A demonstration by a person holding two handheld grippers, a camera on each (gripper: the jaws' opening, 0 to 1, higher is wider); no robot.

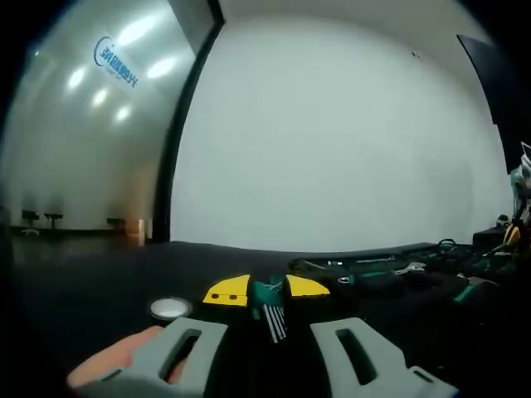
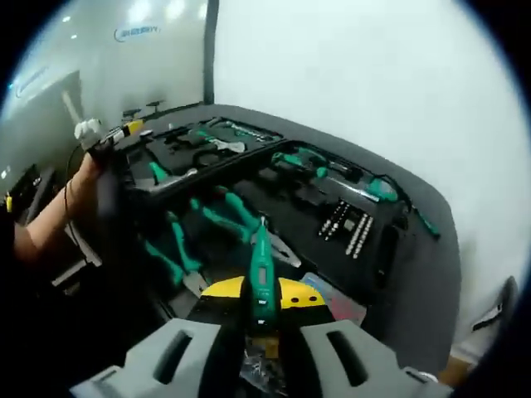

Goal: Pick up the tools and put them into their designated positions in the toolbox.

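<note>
Two yellow-padded jaws of the left gripper (image 1: 267,292) are pinching a green-handled set of hex keys (image 1: 270,308) above the dark table (image 1: 91,274) in the left gripper view, the toolbox (image 1: 415,274) lying off to the right. In the right gripper view, the right gripper (image 2: 262,297) is clamping a green tester pen (image 2: 261,278) over the open toolbox (image 2: 274,199), where green-handled pliers (image 2: 178,249) are sitting in slots.

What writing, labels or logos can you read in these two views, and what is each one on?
Blue logo with lettering on the glossy wall panel, left gripper view: too blurred to read.
Blue lettering on the wall panel, right gripper view: too small and blurred to read.
Green tool in the right gripper: no legible marking.
Hex keys in the left gripper: no legible marking.
Toolbox: no readable label.
</note>
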